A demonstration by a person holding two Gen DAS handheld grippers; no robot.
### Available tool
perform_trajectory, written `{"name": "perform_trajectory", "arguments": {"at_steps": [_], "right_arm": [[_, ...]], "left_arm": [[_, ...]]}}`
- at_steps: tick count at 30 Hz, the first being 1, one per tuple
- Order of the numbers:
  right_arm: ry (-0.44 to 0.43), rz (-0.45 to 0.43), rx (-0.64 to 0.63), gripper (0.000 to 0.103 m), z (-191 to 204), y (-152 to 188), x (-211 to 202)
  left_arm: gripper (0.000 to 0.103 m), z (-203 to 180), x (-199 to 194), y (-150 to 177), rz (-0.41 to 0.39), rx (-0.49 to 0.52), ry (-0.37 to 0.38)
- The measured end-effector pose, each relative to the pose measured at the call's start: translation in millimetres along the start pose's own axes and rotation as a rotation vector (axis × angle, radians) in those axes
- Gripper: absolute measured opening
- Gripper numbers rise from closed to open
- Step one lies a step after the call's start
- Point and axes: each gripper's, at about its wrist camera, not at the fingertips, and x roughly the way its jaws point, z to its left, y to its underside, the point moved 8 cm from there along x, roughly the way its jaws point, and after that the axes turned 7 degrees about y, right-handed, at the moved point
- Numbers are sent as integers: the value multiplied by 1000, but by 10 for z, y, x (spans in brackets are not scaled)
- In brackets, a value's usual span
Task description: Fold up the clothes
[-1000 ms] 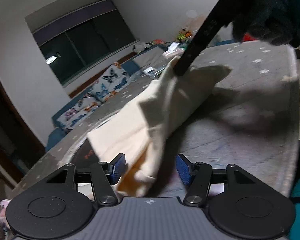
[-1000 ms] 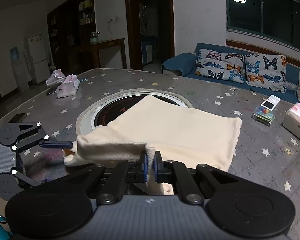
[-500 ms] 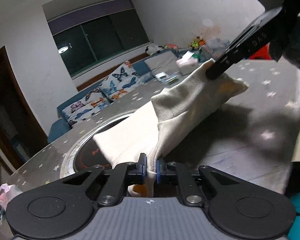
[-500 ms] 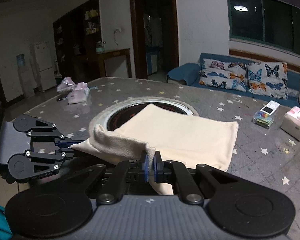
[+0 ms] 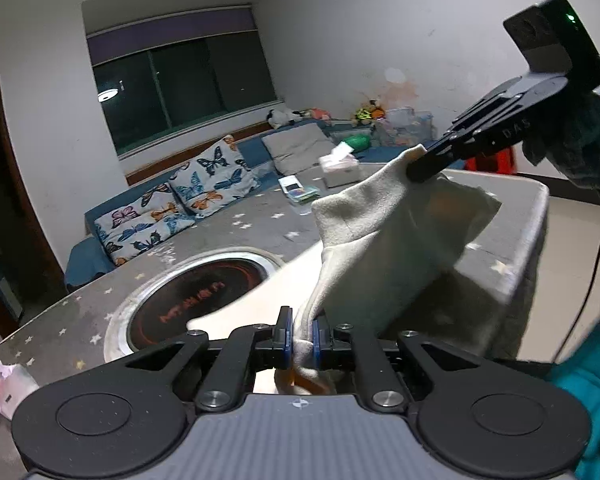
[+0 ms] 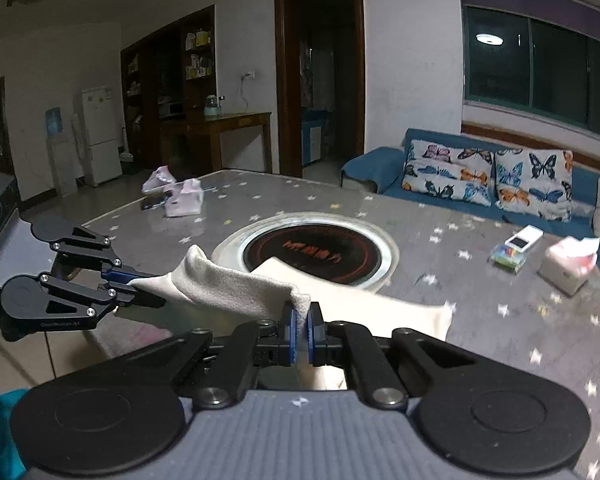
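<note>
A cream cloth [image 5: 384,248] lies partly on the grey star-patterned table [image 5: 236,232], its near edge lifted off the top. My left gripper [image 5: 300,336] is shut on one corner of that edge. In the left wrist view the right gripper [image 5: 414,168] pinches the other corner, up at the right. From the right wrist view my right gripper [image 6: 300,326] is shut on the cream cloth [image 6: 236,288], which stretches left to the left gripper [image 6: 140,288]. The far part of the cloth rests flat by the round inset burner [image 6: 312,252].
A tissue box [image 6: 564,264] and a small box [image 6: 516,248] sit at the table's right. Pink bags [image 6: 180,196] lie at its far left. A blue sofa with butterfly cushions [image 6: 488,180] stands behind. A gloved hand [image 5: 576,148] holds the right gripper.
My left gripper closed on the cloth's corner. Both grippers then rose with the near edge, and more of the round burner now shows behind the cloth.
</note>
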Motion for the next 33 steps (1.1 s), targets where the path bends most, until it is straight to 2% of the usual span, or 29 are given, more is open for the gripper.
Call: {"name": "perform_trajectory", "arguments": {"at_steps": [6,10,17,19,22,25,28,31,33], "right_arm": [[10,17,-40,4,-262,-350,582],[21,68,-60,5,-425,-470,1162],[61,187,-10,6,-593,-189,2095],[90,212,29,8,-652,-48,2268],[120,211,77,9,-765,42,2272],[137,187,110,10,-904,47,2063],[149,170,112,10,-1006,88,1778],[160,191,117,10,-1075,228,1561],[168,206,117,11,-1089,328,1466]], "left_arm": [[11,496,451,-138,17,-9,-66],[11,831,893,-94,79,-44,-115],[15,1263,1510,193,203,-173,-180],[20,1335,1572,250,217,-195,-207],[24,1368,1593,315,233,-208,-237],[28,1341,1534,325,235,-212,-259],[30,1290,1411,263,208,-224,-292],[30,1264,1316,141,172,-237,-316],[30,1193,1237,72,148,-274,-305]]}}
